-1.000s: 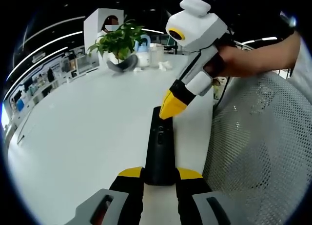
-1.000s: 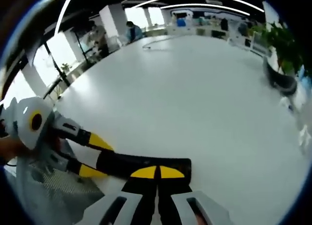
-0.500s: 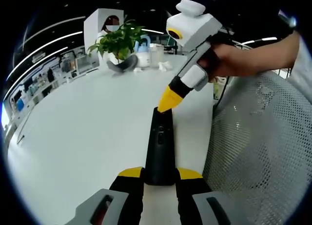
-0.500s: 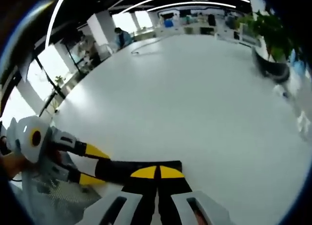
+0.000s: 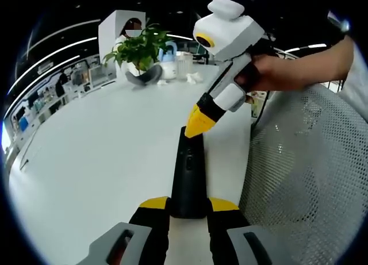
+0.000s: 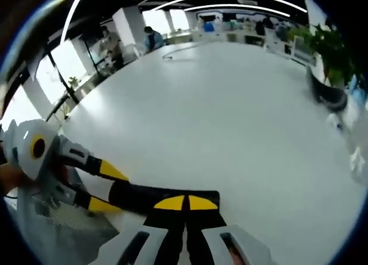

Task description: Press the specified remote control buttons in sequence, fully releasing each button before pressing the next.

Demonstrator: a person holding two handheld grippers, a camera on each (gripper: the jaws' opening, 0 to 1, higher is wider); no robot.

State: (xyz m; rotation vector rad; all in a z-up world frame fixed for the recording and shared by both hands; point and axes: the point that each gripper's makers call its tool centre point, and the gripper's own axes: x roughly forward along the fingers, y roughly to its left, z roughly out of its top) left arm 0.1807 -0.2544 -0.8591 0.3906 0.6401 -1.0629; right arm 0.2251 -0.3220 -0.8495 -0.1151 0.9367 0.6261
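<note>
Gripping status, left gripper: both yellow-tipped jaws clamp the near end of the remote control, one jaw on each long side.
Right gripper: jaws pressed together into a single yellow wedge; the tip rests on the far end of the remote's top face.
Right gripper, own view: the two yellow pads meet with no gap, lying over the remote.
Remote, form: one slim black bar, matte, with rounded corners and a small cluster of buttons near mid-length; individual buttons cannot be told apart.
Remote, position: lying along the table, close to its right-hand edge in the left gripper view, held at one end and touched at the other.
Gripper bodies: white smooth plastic shells, black jaw arms, yellow tips; count two.
Hand: one, wrapped around the right gripper's handle.
Table: one, white, smooth, slightly glossy; a broad bare surface spreads left of the remote.
Chair: one, white perforated mesh back, just beside the table edge on the right, leaving little room on that side.
Potted plant: one, green leafy, in a dark curved pot, standing at the far end of the table, well apart from the remote.
Far-end items: small white objects beside the plant; too small to identify.
</note>
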